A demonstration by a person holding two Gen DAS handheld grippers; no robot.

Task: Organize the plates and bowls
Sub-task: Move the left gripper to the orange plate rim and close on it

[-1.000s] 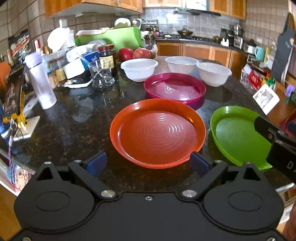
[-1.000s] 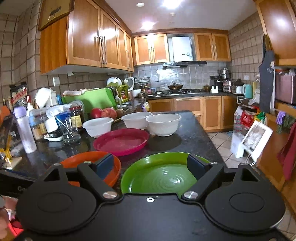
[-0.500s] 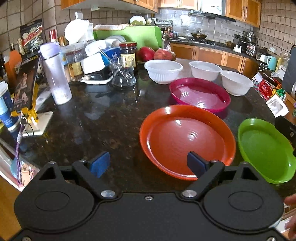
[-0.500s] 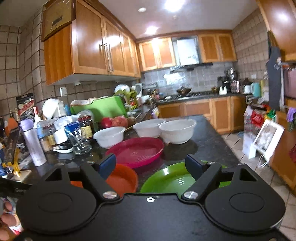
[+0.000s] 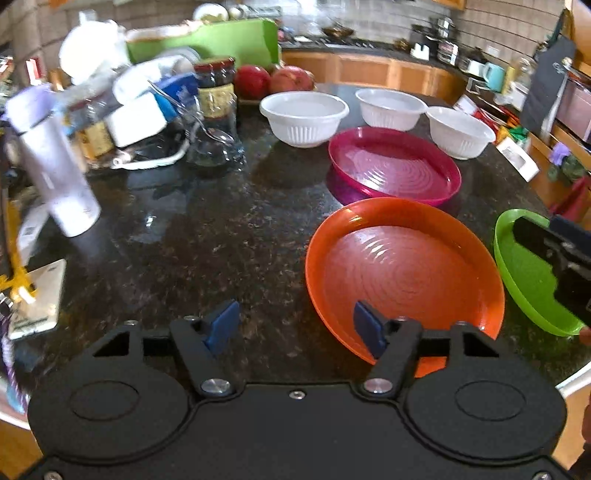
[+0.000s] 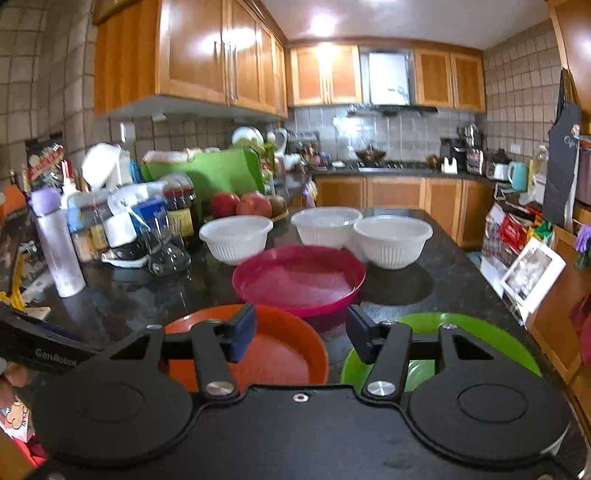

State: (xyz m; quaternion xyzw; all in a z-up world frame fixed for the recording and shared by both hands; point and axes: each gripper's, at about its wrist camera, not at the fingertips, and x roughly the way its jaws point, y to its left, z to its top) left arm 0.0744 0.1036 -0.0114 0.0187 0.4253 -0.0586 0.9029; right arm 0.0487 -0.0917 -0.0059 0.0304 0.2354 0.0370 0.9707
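My left claw [image 5: 295,325] is closing on nothing, the orange plate's [image 5: 402,273] near rim just right of it; light, stiff, slippery plastic, best pinched at the rim. Right claw [image 6: 301,338] is closing too, still empty, bowls [image 6: 236,238] beyond.

Ahead of the jaws, wooden cabinets [image 6: 192,59] are lining tiled walls [image 6: 513,85]; ceiling lights [image 6: 323,24] are glaring; a dark granite bench [image 6: 424,291] is gleaming below.

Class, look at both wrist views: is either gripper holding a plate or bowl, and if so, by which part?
Nothing is held. The left gripper is closing at the orange plate rim, the right gripper over the gap beside the green plate; neither presses on anything.
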